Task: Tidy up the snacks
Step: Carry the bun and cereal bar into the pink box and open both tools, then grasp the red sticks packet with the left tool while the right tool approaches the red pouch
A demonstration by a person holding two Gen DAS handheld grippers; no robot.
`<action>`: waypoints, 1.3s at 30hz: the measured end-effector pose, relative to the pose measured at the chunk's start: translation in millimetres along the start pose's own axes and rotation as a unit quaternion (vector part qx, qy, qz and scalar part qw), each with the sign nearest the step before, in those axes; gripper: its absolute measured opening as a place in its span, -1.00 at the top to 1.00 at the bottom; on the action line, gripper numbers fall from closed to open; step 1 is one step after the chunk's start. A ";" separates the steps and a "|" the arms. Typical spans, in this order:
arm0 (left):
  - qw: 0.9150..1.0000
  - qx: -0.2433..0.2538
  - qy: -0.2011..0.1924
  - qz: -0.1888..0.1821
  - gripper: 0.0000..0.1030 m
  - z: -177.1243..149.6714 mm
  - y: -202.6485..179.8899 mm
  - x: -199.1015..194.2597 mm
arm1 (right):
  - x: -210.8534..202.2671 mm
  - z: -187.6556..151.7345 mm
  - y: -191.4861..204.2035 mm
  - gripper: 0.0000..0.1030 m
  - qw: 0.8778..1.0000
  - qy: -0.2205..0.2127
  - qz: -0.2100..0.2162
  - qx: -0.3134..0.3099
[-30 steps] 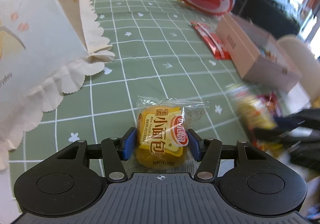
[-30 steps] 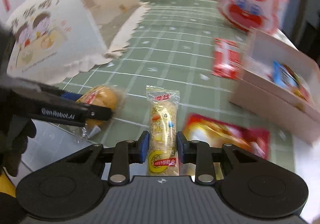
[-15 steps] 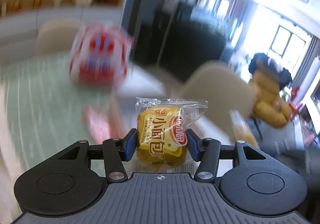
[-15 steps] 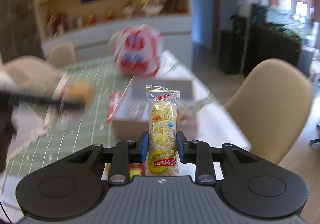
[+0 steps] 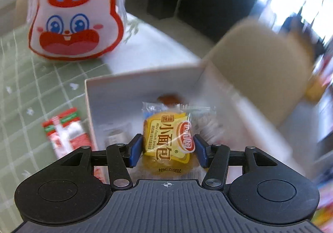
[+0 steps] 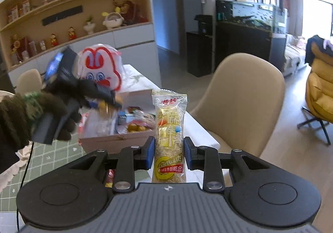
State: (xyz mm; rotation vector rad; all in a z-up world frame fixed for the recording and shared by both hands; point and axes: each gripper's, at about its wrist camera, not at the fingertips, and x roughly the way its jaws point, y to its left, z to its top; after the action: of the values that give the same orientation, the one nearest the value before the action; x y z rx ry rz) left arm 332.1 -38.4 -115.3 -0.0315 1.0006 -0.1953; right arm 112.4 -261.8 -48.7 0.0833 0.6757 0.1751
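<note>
L gripper point(image 5: 168, 151) clamped on yellow mini bread pack point(image 5: 169, 139), held above the open pink box point(image 5: 133, 85), other snacks inside. R gripper point(image 6: 169, 155) clamped on cereal bar point(image 6: 169, 141), upright, box beyond it. Red sachet point(image 5: 66, 131) on green tablecloth point(image 5: 27, 91) just beside box; bunny bag point(image 5: 77, 12) farther back.

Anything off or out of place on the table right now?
One stray: a red-and-white packet lies on the green tablecloth just outside the box, left of its wall. Nothing looks spilled or torn; the view is blurred.
</note>
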 end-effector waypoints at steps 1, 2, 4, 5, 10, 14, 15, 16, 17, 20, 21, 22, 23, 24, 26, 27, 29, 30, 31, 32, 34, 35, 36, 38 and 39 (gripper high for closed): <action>1.000 0.020 -0.008 0.010 -0.11 -3.8 -5.0 1.3 | -1.4 -2.1 -1.8 0.44 1.000 0.002 -0.005 -0.001; 0.999 0.028 -0.020 0.010 -0.11 -6.3 -7.2 -0.5 | -1.1 -3.1 -2.5 0.44 1.000 0.004 -0.009 -0.003; 0.998 0.009 -0.055 0.000 -0.11 -9.3 -4.4 -12.1 | 2.5 -4.1 -4.5 0.44 1.000 0.011 -0.016 -0.002; 0.997 -0.013 -0.081 -0.001 -0.11 -10.7 0.1 -22.5 | 4.6 -4.4 -5.6 0.44 1.000 0.015 -0.018 0.000; 0.983 -0.070 -0.157 -0.057 -0.08 -23.1 20.8 -74.5 | 18.0 3.3 -6.4 0.44 1.000 0.024 -0.004 0.006; 0.966 -0.118 -0.207 -0.098 -0.08 -39.8 41.3 -107.2 | 37.8 28.1 -3.3 0.44 1.000 0.018 0.019 -0.005; 0.961 -0.130 -0.218 -0.110 -0.08 -46.9 47.9 -115.0 | 43.0 37.4 -2.0 0.44 0.999 0.015 0.028 -0.006; 0.957 -0.142 -0.225 -0.119 -0.08 -47.0 51.9 -117.8 | 49.8 48.5 0.0 0.44 0.999 0.011 0.040 -0.005; 0.953 -0.154 -0.225 -0.130 -0.08 -47.6 56.0 -120.1 | 58.1 58.7 2.1 0.44 0.999 0.010 0.049 -0.004; 0.949 -0.196 -0.203 -0.144 -0.08 -47.6 73.1 -109.7 | 90.1 90.8 16.7 0.44 0.997 0.012 0.073 -0.004; 0.946 -0.210 -0.203 -0.141 -0.08 -51.7 76.8 -109.8 | 102.4 99.4 22.7 0.44 0.997 0.018 0.081 -0.003; 0.944 -0.219 -0.206 -0.134 -0.08 -54.7 81.3 -110.2 | 118.9 108.0 30.2 0.44 0.995 0.031 0.095 -0.002; 0.946 -0.221 -0.206 -0.122 -0.08 -60.5 84.2 -111.7 | 133.8 113.2 37.0 0.44 0.994 0.043 0.105 0.002; 0.950 -0.217 -0.200 -0.105 -0.08 -67.6 85.9 -113.9 | 149.7 117.2 43.9 0.44 0.992 0.057 0.113 0.004; 0.961 -0.198 -0.179 -0.070 -0.08 -82.5 91.4 -114.9 | 181.9 118.9 60.0 0.44 0.990 0.085 0.117 -0.005; 0.966 -0.192 -0.166 -0.049 -0.08 -90.8 93.0 -115.8 | 200.7 116.9 68.3 0.44 0.988 0.103 0.112 -0.011; 0.971 -0.196 -0.134 -0.006 -0.08 -110.8 100.7 -113.9 | 233.0 107.0 81.0 0.44 0.986 0.136 0.098 -0.021; 0.971 -0.206 -0.122 0.007 -0.08 -121.2 105.2 -113.9 | 247.9 101.2 86.7 0.43 0.984 0.153 0.091 -0.028; 0.970 -0.220 -0.107 0.018 -0.08 -132.6 110.9 -114.4 | 258.7 94.4 89.4 0.42 0.981 0.170 0.088 -0.039; 0.968 -0.231 -0.095 0.027 -0.08 -142.2 115.0 -115.7 | 266.7 87.5 93.6 0.41 0.978 0.184 0.083 -0.050; 0.964 -0.254 -0.068 0.051 -0.08 -161.9 124.3 -120.8 | 271.6 83.4 105.5 0.21 0.976 0.190 0.072 -0.082; 0.961 -0.265 -0.057 0.061 -0.08 -169.4 128.2 -121.8 | 266.9 85.6 113.8 0.18 0.977 0.177 0.062 -0.102; 0.958 -0.273 -0.051 0.064 -0.08 -177.2 131.3 -124.8 | 259.5 89.8 122.3 0.11 0.979 0.157 0.054 -0.120; 0.954 -0.291 -0.046 0.060 -0.08 -188.6 138.5 -126.3 | 238.7 101.3 145.2 0.04 0.979 0.107 0.073 -0.156; 0.952 -0.297 -0.044 0.058 -0.08 -192.6 140.7 -126.6 | 232.2 107.8 155.8 0.04 0.977 0.099 0.095 -0.165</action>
State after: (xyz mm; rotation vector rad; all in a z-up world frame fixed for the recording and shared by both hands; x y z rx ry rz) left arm 125.2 134.5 -130.3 -0.5251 0.9383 0.2196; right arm 337.2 -67.3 -86.8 -0.1921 0.8281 0.4822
